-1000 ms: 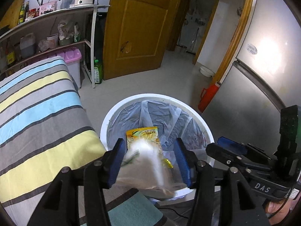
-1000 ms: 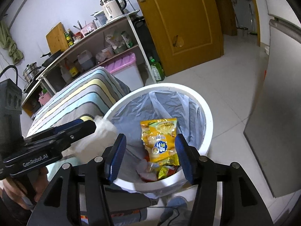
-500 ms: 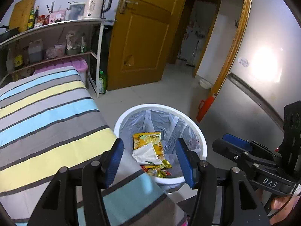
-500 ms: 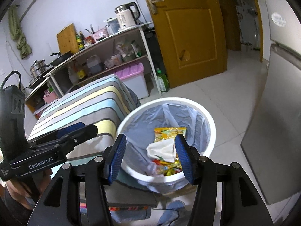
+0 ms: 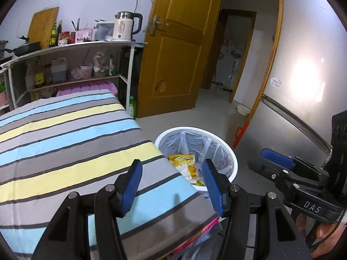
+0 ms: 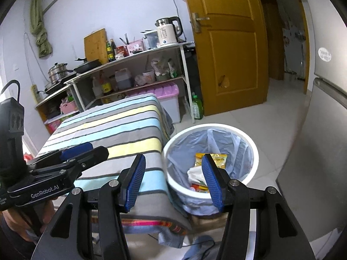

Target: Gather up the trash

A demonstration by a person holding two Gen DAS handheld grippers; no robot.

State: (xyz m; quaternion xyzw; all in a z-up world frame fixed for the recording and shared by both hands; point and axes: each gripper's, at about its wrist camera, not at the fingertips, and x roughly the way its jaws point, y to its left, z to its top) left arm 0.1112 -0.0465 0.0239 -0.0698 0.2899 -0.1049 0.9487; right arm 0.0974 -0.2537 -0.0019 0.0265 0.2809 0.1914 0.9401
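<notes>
A white trash bin (image 5: 232,158) with a clear liner stands on the floor beside the striped table (image 5: 65,143); it also shows in the right wrist view (image 6: 253,149). Inside lie a yellow snack bag (image 6: 218,158), a crumpled white tissue (image 6: 195,173) and other wrappers. My left gripper (image 5: 173,186) is open and empty over the table's near corner. My right gripper (image 6: 173,179) is open and empty, above the table edge and the bin's near rim. Each gripper shows in the other's view.
A shelf rack (image 6: 134,69) with a kettle, bottles and pans stands behind the table. A yellow door (image 6: 229,47) is beyond the bin. A grey fridge (image 6: 325,140) stands to the right. A pink-lidded box (image 6: 167,99) sits under the shelf.
The white tissue left my left gripper and now lies in the bin. Both grippers have pulled back and up from the bin, over the table corner.
</notes>
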